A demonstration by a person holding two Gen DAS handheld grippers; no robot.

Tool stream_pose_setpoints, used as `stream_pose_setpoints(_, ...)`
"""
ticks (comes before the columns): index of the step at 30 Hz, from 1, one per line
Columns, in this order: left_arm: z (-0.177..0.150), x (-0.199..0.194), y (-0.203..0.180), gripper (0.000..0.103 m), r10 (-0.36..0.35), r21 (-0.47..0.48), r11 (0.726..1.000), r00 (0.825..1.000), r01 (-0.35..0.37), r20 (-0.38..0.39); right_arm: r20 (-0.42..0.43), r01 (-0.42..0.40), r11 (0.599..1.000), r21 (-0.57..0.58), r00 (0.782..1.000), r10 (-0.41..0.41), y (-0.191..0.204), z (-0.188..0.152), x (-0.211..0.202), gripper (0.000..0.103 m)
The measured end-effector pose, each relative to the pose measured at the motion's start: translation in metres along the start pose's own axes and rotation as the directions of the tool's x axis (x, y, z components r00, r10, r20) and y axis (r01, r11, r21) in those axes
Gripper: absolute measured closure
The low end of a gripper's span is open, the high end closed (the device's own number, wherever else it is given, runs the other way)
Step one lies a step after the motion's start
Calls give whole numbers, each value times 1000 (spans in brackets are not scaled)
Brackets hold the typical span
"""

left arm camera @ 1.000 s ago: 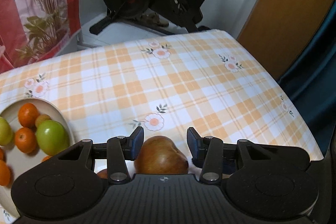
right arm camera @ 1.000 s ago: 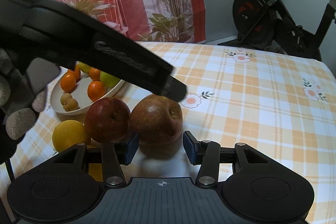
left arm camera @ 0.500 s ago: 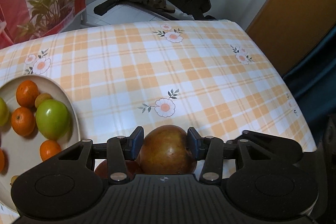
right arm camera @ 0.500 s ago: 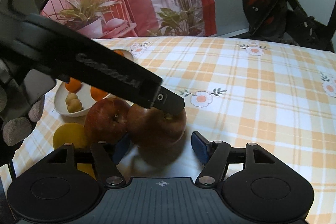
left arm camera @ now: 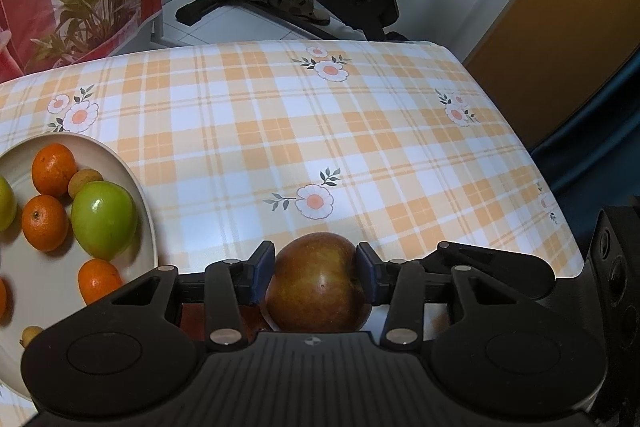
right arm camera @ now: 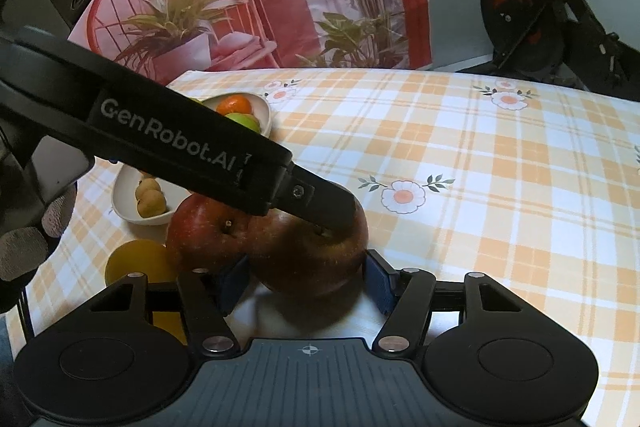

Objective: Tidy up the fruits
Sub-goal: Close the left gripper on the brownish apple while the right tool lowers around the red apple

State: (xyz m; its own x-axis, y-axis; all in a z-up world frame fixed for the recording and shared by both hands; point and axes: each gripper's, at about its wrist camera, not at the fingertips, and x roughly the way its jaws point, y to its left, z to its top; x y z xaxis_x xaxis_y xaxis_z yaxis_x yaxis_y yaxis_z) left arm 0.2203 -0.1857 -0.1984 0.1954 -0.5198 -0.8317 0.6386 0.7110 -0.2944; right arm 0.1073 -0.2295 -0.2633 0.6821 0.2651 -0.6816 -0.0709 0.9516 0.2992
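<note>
Left tool [left arm camera: 316, 277] clamps the apple [left arm camera: 318, 283]; right tool [right arm camera: 306, 281] closing beside a second apple [right arm camera: 204, 235].

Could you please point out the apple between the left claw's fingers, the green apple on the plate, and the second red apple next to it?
Russet apple [left arm camera: 320, 279], left wrist view: its upper front skin.
Green apple [left arm camera: 103, 223], left wrist view: middle of its glossy top.
Second red apple [right arm camera: 208, 231], right wrist view: skin beside its stem.
</note>
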Motion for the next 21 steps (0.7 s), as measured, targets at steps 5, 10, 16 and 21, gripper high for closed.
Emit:
stream_pose_setpoints(5, -2, 0, -1, 57, -34, -21, 999, 999, 34, 10, -16, 48, 998, -50, 999, -49, 1, 1, -5, 46)
stream_pose_setpoints(10, -4, 1, -4, 57, -59, -32, 998, 998, 59, 13, -45, 108, 984, -142, 992, -116, 10, 2, -9, 46)
stream_pose_setpoints(16, -9, -1, 1, 57, -75, -52, 996, 997, 76, 24, -66, 128, 972, -195, 987, -144, 19, 3, -7, 45)
stream_pose_setpoints(21, -11, -5, 10, 57, -76, -75, 994, 996, 78, 36, -65, 114, 977, -178, 990, -127, 18, 3, -5, 47)
